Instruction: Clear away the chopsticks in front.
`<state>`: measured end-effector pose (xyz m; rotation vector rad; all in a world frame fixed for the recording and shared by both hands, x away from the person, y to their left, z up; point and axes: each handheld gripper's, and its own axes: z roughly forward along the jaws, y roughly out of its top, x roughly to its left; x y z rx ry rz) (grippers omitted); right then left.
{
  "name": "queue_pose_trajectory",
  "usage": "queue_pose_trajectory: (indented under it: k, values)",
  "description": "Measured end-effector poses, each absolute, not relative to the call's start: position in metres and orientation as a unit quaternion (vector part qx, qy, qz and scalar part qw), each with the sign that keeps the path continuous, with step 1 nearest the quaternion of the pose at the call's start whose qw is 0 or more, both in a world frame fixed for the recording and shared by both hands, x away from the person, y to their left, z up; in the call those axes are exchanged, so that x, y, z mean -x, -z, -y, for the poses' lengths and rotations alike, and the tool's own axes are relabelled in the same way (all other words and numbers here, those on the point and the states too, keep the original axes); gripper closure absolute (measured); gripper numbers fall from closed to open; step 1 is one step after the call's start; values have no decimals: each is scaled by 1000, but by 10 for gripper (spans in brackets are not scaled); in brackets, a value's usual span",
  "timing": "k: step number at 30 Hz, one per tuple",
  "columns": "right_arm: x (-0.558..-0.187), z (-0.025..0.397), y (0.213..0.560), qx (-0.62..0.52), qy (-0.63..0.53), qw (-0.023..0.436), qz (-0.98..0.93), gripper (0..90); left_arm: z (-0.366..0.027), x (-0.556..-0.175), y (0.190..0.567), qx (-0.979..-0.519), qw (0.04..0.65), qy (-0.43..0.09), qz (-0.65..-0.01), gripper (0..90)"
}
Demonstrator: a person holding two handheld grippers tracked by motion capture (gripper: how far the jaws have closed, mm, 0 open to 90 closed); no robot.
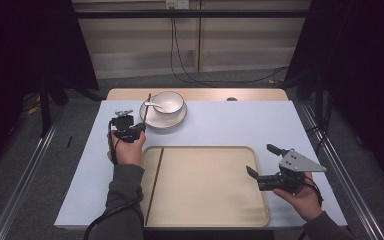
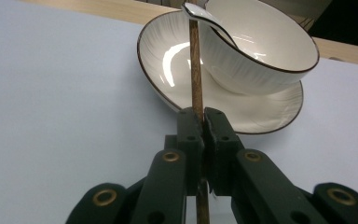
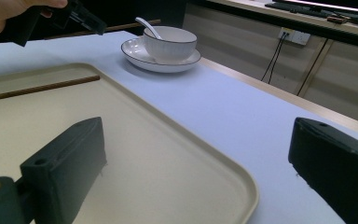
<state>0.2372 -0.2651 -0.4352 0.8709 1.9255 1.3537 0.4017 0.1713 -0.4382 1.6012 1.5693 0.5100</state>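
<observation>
A thin dark wooden chopstick [image 2: 196,70] is clamped between the closed jaws of the left tongs [image 1: 141,129], its far end lying beside the white ceramic bowl [image 1: 168,102], which is set on a white dark-rimmed plate [image 1: 156,120] with a white spoon [image 1: 153,104] inside. A second dark chopstick [image 1: 155,182] is seen lying along the left side of the beige rectangular tray [image 1: 215,215] on the pale blue surface [image 1: 240,125]. The right tongs [image 1: 262,162] are held wide open and empty over the tray's right edge.
</observation>
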Motion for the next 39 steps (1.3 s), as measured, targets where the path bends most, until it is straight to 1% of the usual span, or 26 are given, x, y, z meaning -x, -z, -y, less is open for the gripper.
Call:
queue_pose_trajectory:
  k: [4,9,12,26,39]
  values:
    - [-237,265,435,-330,-513,310,-729,37,-174,-387,440,-631,409,-211,-624,858]
    - [-237,264,435,-331,-514,308,-729,36,-178,-370,442,-615,420,-201,-637,857]
    - [-237,264,435,-331,-513,308,-730,36,-181,-361,444,-617,420,-201,-635,858]
    - [-237,264,435,-332,-513,307,-730,36,-181,-320,441,-598,441,-196,-639,858]
    - [-237,264,436,-332,-512,308,-730,36,-177,-289,442,-603,452,-198,-627,858]
